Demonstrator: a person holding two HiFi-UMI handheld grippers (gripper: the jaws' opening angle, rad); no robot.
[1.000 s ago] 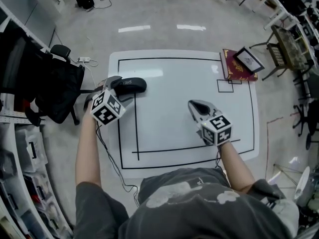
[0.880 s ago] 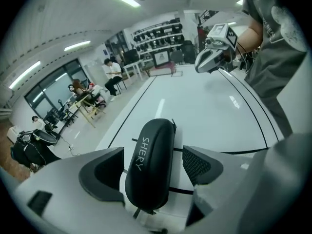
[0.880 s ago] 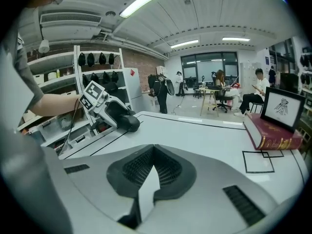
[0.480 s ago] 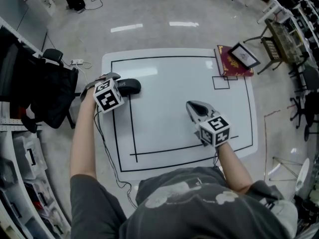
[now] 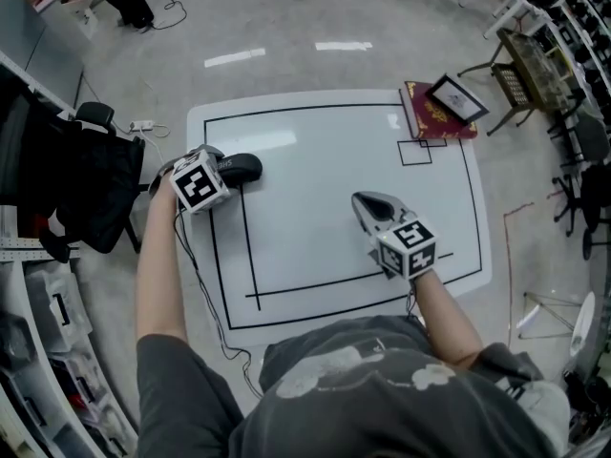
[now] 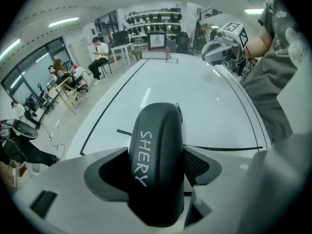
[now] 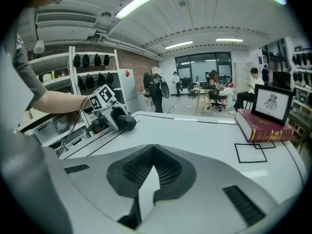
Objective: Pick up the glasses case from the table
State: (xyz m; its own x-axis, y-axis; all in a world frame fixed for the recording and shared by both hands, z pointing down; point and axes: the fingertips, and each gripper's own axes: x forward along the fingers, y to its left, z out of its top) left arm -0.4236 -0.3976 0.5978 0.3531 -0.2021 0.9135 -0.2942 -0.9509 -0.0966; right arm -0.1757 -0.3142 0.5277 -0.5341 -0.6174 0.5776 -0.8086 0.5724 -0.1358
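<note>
Black hard-shell glasses case (image 6: 157, 150) with SHERY written on it, lying flat near the left edge of the white surface (image 5: 325, 160), right across the black line. The left gripper (image 5: 218, 165) is tipped down over one end with its jaws wide and the case sitting between them. They've just been closing in, pads right by the long sides, but I wouldn't call it a squeeze yet. It looks light and stiff, so it should take a firm pinch. That smooth rounded shell could squirt out though, so grab across the narrow width. The right gripper (image 5: 363, 201) is closed up with nothing in it, parked mid-surface, well apart.
</note>
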